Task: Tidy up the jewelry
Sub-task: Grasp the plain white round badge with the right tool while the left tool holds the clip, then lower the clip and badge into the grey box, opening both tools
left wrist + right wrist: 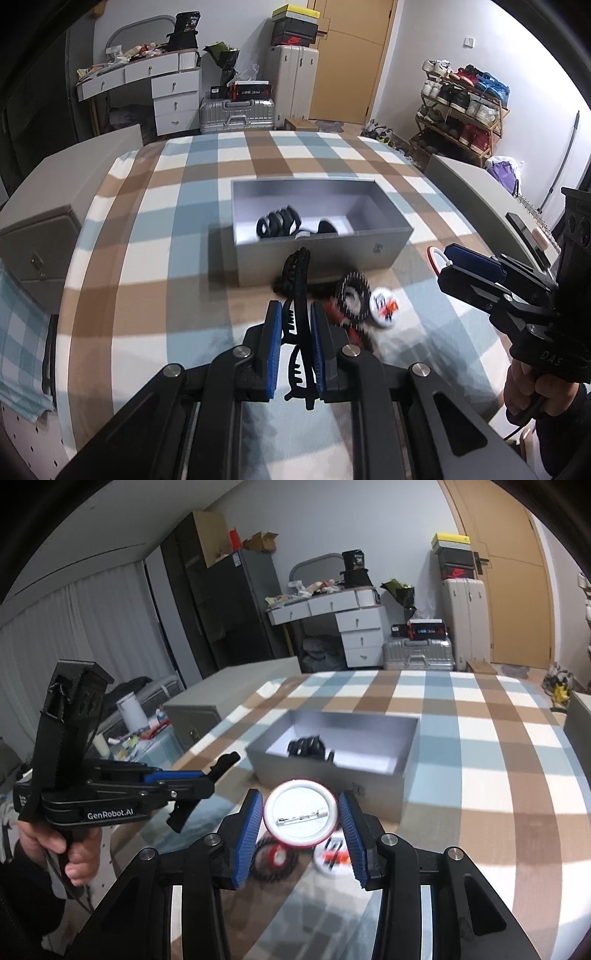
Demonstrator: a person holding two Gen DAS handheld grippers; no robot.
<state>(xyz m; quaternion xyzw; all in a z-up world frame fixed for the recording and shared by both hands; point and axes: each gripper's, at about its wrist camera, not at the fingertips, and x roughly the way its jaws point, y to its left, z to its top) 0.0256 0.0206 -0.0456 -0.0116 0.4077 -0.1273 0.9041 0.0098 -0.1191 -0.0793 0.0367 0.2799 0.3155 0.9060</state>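
My left gripper (294,314) is shut on a black hair claw clip (297,291), held above the checked tablecloth just before the grey open box (321,254). Inside the box lie a black claw clip (277,220) and another dark item (327,226). My right gripper (301,814) is shut on a round white pin badge with a red rim (300,814), its pin back facing the camera. On the cloth below lie a black toothed clip with red (352,295) and a white badge with orange print (384,306). The box also shows in the right wrist view (332,775).
The table carries a blue, brown and white checked cloth (177,229). Grey cabinets stand at left (44,221) and right (469,184). Behind are a white desk (162,85), suitcases (236,112), a shoe rack (461,107) and a wooden door (351,55).
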